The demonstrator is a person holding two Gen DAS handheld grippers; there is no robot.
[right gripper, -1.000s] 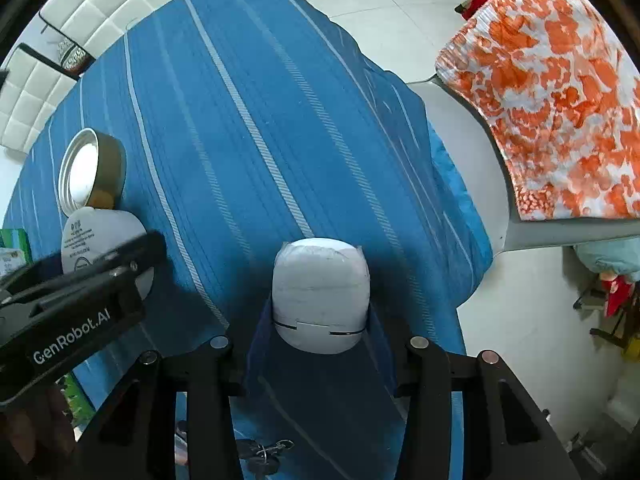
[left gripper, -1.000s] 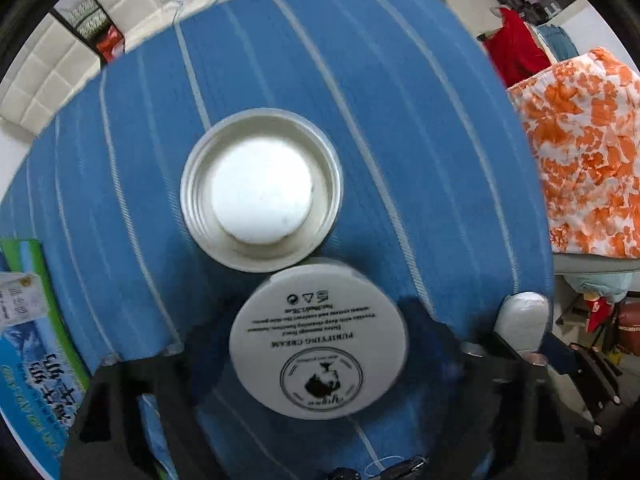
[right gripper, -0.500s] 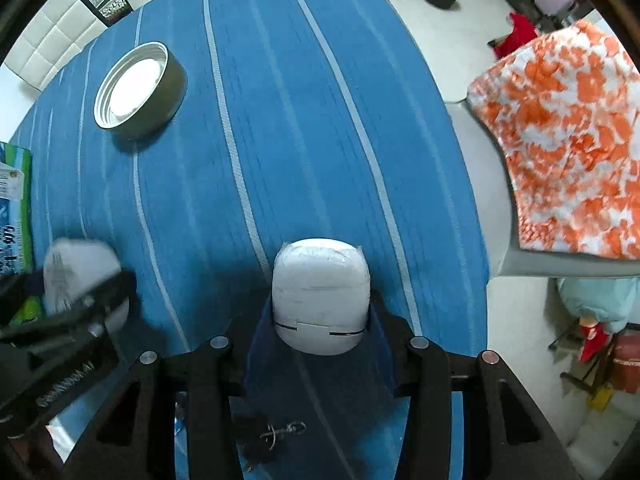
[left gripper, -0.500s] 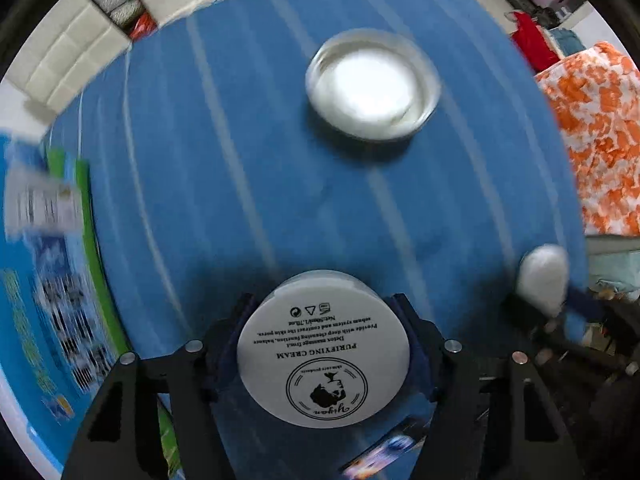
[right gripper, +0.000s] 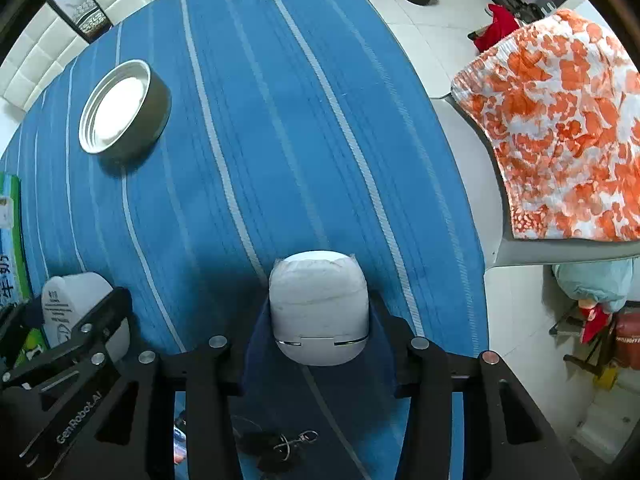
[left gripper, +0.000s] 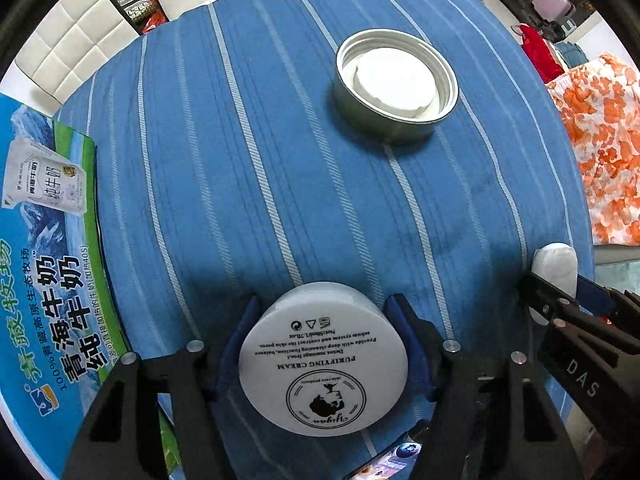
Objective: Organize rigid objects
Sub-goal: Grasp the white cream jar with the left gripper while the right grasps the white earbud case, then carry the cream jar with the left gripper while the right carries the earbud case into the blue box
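Note:
My left gripper is shut on a white cream jar, held upside down so its printed base faces the camera, above the blue striped cloth. The jar also shows in the right wrist view. My right gripper is shut on a small white rounded device, which also shows at the right edge of the left wrist view. A round metal lid with a white inside lies open side up on the cloth ahead; it also shows in the right wrist view.
A blue and green milk carton box lies at the table's left edge. An orange floral cloth covers a chair to the right. A key ring lies under the right gripper. Clutter stands on the floor beyond the table.
My left gripper closed on the cream jar and drew it back from the metal lid, which now lies farther ahead. The right gripper kept hold of the white device and shifted slightly.

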